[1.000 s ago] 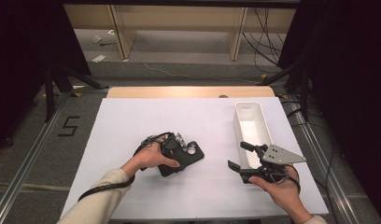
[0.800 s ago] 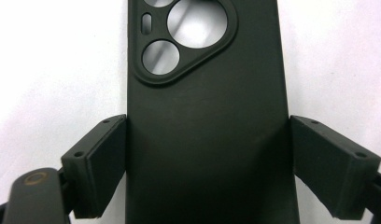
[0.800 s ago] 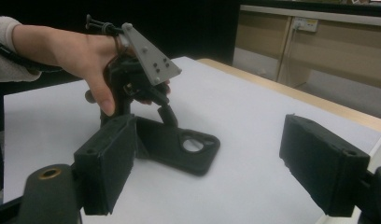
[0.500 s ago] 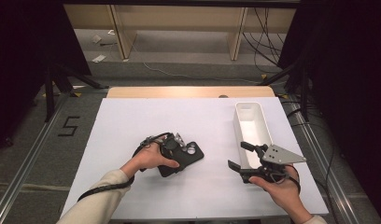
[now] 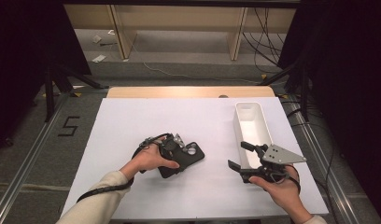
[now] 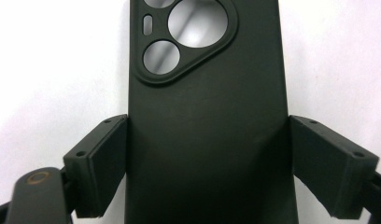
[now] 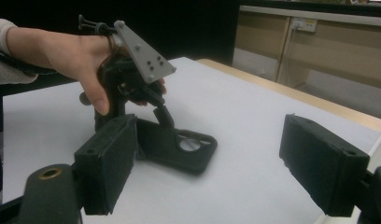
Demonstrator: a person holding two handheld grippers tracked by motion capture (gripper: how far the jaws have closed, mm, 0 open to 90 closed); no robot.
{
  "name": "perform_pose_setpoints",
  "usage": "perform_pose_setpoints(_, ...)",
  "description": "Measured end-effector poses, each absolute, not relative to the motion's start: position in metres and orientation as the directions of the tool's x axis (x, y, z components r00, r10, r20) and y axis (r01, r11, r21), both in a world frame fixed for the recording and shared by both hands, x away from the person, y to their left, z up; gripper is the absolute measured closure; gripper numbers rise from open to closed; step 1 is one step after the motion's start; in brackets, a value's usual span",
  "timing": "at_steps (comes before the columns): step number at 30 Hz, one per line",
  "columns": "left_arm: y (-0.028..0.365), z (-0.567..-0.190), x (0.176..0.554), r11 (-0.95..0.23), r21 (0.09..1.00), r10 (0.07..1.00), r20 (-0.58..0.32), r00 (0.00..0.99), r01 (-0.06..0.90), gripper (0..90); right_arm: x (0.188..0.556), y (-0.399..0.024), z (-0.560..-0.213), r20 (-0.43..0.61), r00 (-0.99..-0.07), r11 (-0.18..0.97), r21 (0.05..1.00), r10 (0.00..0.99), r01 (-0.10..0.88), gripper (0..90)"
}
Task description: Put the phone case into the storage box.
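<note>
A black phone case (image 5: 187, 157) with a camera cut-out lies on the white table top (image 5: 146, 116), left of the middle. My left gripper (image 5: 172, 160) reaches down over its near end, held by a hand. In the left gripper view the two pads (image 6: 102, 163) sit against both long edges of the phone case (image 6: 207, 130), so the left gripper (image 6: 208, 158) is shut on it. My right gripper (image 5: 236, 154) hovers at the front right, open and empty. The right gripper view looks between its own wide jaws (image 7: 226, 163) at the phone case (image 7: 184, 147) and the left gripper (image 7: 149, 119) beyond.
A long white tray (image 5: 264, 125) stands on the right side of the table, its near end just beyond the right gripper. A wooden strip (image 5: 188, 91) runs along the table's far edge. Metal rails flank both sides, with cables and dark stands on the floor behind.
</note>
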State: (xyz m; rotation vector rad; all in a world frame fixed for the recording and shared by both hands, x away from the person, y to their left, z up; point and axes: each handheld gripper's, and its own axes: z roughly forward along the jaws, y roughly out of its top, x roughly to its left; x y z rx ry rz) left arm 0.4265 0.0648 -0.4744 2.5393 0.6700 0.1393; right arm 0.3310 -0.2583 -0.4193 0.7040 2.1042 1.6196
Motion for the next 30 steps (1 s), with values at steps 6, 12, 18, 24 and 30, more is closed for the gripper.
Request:
perform_pose_setpoints(6,0.065,-0.468,0.425,-0.721,0.539,0.5,-0.03,0.865,0.436,15.7,0.331,-0.259,-0.419,0.002,-0.793,0.2,0.967,0.61,0.156,20.3)
perform_pose_setpoints(12,0.066,-0.46,0.422,-0.672,0.598,0.526,-0.028,0.85,0.436,15.8,0.331,-0.259,-0.419,0.001,-0.788,0.198,0.968,0.616,0.156,19.9)
perform_pose_setpoints(18,0.068,-0.451,0.418,-0.595,0.674,0.567,-0.035,0.823,0.439,15.8,0.332,-0.259,-0.418,0.008,-0.777,0.187,0.969,0.63,0.162,19.7)
perform_pose_setpoints(24,0.072,-0.443,0.409,-0.518,0.739,0.602,-0.043,0.797,0.432,15.8,0.335,-0.256,-0.417,0.011,-0.767,0.181,0.969,0.642,0.165,19.6)
perform_pose_setpoints(30,0.071,-0.437,0.401,-0.468,0.78,0.619,-0.045,0.784,0.415,15.8,0.339,-0.252,-0.415,0.014,-0.756,0.173,0.97,0.655,0.168,19.4)
